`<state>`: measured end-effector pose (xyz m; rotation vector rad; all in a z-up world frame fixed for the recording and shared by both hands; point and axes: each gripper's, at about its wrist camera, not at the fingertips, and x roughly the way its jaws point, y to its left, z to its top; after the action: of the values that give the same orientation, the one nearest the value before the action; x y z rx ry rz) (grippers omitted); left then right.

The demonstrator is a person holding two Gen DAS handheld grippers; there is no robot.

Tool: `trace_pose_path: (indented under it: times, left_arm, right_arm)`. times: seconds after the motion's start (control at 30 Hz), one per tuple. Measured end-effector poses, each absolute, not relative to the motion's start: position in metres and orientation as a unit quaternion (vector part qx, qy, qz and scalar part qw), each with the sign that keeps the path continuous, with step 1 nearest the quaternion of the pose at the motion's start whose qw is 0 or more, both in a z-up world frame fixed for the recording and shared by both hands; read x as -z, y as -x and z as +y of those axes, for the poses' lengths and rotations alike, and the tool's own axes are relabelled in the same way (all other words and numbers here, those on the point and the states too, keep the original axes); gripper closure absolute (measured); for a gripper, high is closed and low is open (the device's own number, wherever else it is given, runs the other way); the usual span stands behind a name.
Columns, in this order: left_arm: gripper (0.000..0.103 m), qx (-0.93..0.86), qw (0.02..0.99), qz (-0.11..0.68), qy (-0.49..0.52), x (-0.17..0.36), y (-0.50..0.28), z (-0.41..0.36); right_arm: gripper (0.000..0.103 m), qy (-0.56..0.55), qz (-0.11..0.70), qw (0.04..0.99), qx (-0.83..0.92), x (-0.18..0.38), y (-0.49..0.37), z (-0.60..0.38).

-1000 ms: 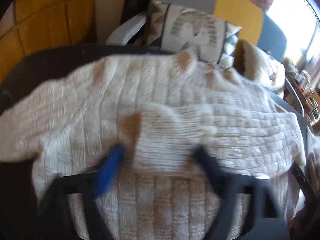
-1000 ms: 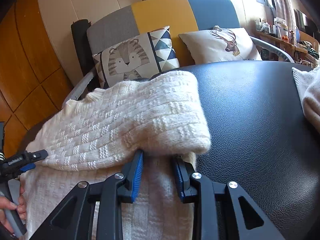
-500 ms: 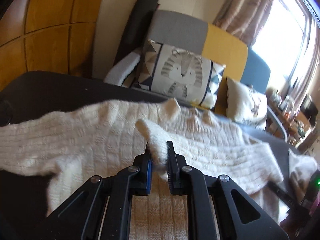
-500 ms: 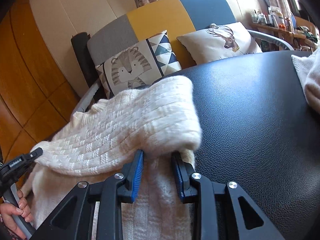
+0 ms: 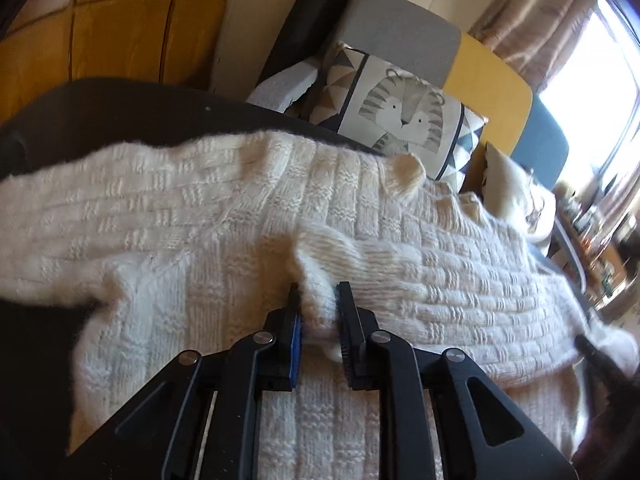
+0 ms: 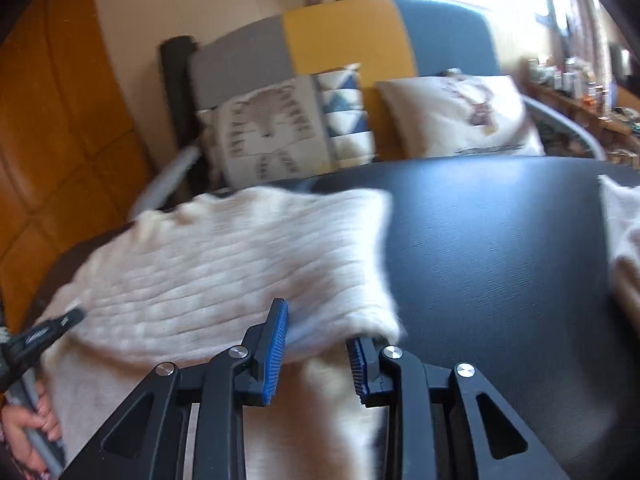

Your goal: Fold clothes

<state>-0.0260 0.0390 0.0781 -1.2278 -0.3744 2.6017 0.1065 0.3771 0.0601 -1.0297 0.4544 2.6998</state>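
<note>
Black two-finger grippers with blue ribbed pads fill the near edge of both wrist views. Nearest in the left wrist view, the left gripper (image 5: pixel 319 320) has its jaws drawn narrow and pinches a raised ridge of a cream knitted sweater (image 5: pixel 224 216), at the tip of a sleeve (image 5: pixel 440 292) that is laid across the garment's body toward the right. In the right wrist view, which is blurred, the right gripper (image 6: pixel 318 346) has its jaws apart, with the lower edge of the folded-over sleeve band lying between the pads and no clear clamp on it; the person's hand (image 6: pixel 30 426) around the left gripper's handle shows at the lower left. The sweater lies spread on a dark table (image 6: pixel 500 248), directly under and ahead of both grippers, its other sleeve trailing off to the left. By the look of it, the step in hand is folding a sleeve inward over the body. The next move probably calls for setting that sleeve flat and straight, then letting go without dragging the soft knit. Another pale garment (image 6: pixel 624 232) lies at the table's right edge. Beyond the table stands a sofa (image 6: pixel 340 40) in grey, yellow and blue, holding a tiger cushion (image 5: pixel 404 112) and a deer cushion (image 6: pixel 460 112).
</note>
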Motion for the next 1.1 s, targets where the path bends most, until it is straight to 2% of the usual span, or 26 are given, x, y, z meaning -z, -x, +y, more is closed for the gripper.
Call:
trace_pose_path:
  times: [0.17,0.27,0.33,0.43,0.6,0.73,0.83,0.93,1.1]
  left_arm:
    - [0.078,-0.898,0.12,-0.098,0.411,-0.073,0.022,0.05]
    - [0.078,-0.898,0.123,-0.104,0.41,-0.069,0.021,0.048]
    - [0.077,-0.897,0.126,-0.111,0.41,-0.067,0.02,0.046]
    - [0.076,-0.895,0.132,-0.122,0.409,-0.063,0.02,0.043]
    - [0.073,-0.893,0.139,-0.129,0.407,-0.058,0.017,0.041]
    - [0.067,-0.894,0.146,-0.12,0.406,-0.059,0.016,0.045]
    - [0.059,-0.895,0.151,-0.114,0.405,-0.059,0.016,0.048]
    - [0.055,-0.895,0.155,-0.107,0.404,-0.059,0.015,0.051]
    - [0.055,-0.895,0.157,-0.108,0.404,-0.06,0.014,0.05]
  right_arm:
    - [0.077,0.349,0.248,0.079,-0.9,-0.048,-0.127,0.405]
    - [0.077,0.338,0.227,0.063,-0.911,-0.056,-0.145,0.397]
    - [0.086,0.334,0.208,0.054,-0.918,-0.062,-0.157,0.39]
    - [0.093,0.353,0.183,0.04,-0.917,-0.062,-0.151,0.38]
    - [0.095,0.391,0.159,0.07,-0.904,-0.05,-0.12,0.381]
    - [0.095,0.378,0.151,0.1,-0.908,-0.054,-0.101,0.389]
    - [0.103,0.403,0.137,0.143,-0.894,-0.044,-0.094,0.4]
    - [0.103,0.398,0.145,0.172,-0.889,-0.04,-0.104,0.414]
    - [0.102,0.408,0.155,0.133,-0.89,-0.041,-0.109,0.422]
